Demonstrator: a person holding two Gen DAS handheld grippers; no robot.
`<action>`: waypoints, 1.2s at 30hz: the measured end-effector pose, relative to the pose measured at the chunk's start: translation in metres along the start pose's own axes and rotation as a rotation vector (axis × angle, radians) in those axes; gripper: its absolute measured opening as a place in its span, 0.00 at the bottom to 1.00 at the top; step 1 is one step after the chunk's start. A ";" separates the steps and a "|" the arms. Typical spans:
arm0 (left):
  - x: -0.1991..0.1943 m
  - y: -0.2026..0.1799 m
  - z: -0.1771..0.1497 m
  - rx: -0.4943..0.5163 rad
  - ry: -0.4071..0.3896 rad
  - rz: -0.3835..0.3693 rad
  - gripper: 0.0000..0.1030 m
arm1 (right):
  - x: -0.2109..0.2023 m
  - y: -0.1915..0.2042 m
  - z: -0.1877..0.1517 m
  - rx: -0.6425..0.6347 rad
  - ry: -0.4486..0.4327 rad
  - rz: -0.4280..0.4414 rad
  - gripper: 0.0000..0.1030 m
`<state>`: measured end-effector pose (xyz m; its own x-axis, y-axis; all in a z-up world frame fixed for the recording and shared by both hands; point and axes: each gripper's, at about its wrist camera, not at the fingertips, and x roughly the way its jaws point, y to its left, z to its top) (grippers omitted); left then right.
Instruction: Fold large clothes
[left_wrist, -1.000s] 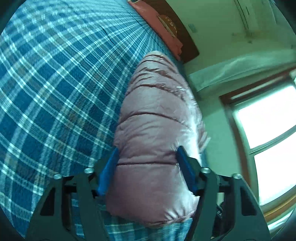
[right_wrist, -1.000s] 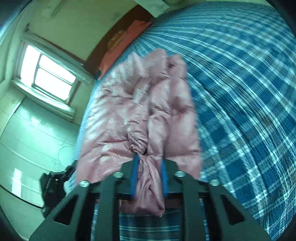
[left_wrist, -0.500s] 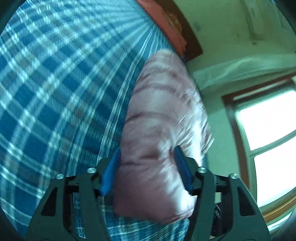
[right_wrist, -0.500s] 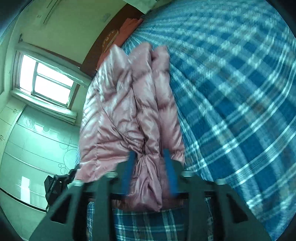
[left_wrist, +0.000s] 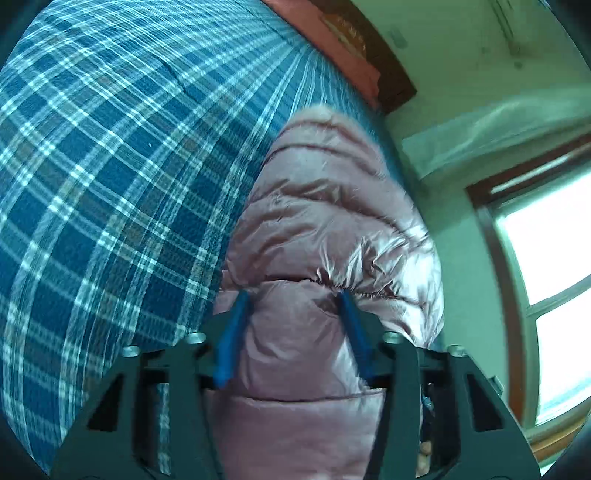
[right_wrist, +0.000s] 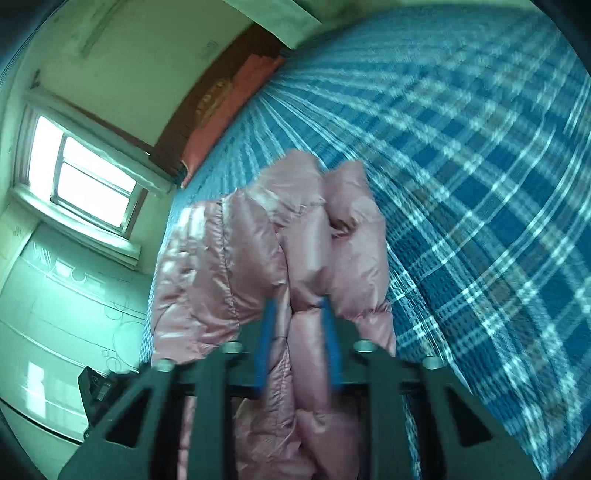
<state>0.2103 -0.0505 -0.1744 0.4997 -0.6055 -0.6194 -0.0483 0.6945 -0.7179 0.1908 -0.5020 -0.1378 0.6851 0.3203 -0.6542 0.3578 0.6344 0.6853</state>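
Note:
A pink quilted puffer jacket (left_wrist: 325, 229) lies on a bed with a blue plaid sheet (left_wrist: 110, 166). My left gripper (left_wrist: 295, 299) is shut on a thick padded fold of the jacket, which bulges between the blue fingers (left_wrist: 232, 336). In the right wrist view the jacket (right_wrist: 266, 258) shows bunched in long folds on the sheet (right_wrist: 480, 184). My right gripper (right_wrist: 297, 306) is shut on a narrower fold of it, lifted off the bed. The jacket parts below both grippers are hidden.
A red pillow (right_wrist: 229, 118) lies against a dark wooden headboard (left_wrist: 388, 70) at the bed's far end. A bright window (right_wrist: 85, 181) and a pale wall run along the jacket's side of the bed. A dark object (right_wrist: 99, 387) stands by the bed edge.
Both grippers have moved with the jacket still held; the cloth has bunched and creased more ahead of the left fingers, and the right-hand folds have shifted.

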 end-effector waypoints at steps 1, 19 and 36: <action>0.004 0.004 0.000 -0.003 0.005 -0.001 0.44 | 0.006 -0.007 0.001 0.012 0.006 0.003 0.18; 0.022 0.034 0.016 -0.256 0.075 -0.167 0.78 | 0.019 -0.019 0.028 0.043 0.011 0.135 0.79; 0.037 -0.017 0.007 -0.096 0.030 -0.064 0.39 | 0.035 -0.015 0.006 0.047 0.041 0.201 0.39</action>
<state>0.2359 -0.0813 -0.1829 0.4782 -0.6601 -0.5793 -0.1004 0.6142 -0.7827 0.2132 -0.5046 -0.1696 0.7196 0.4662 -0.5147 0.2464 0.5215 0.8169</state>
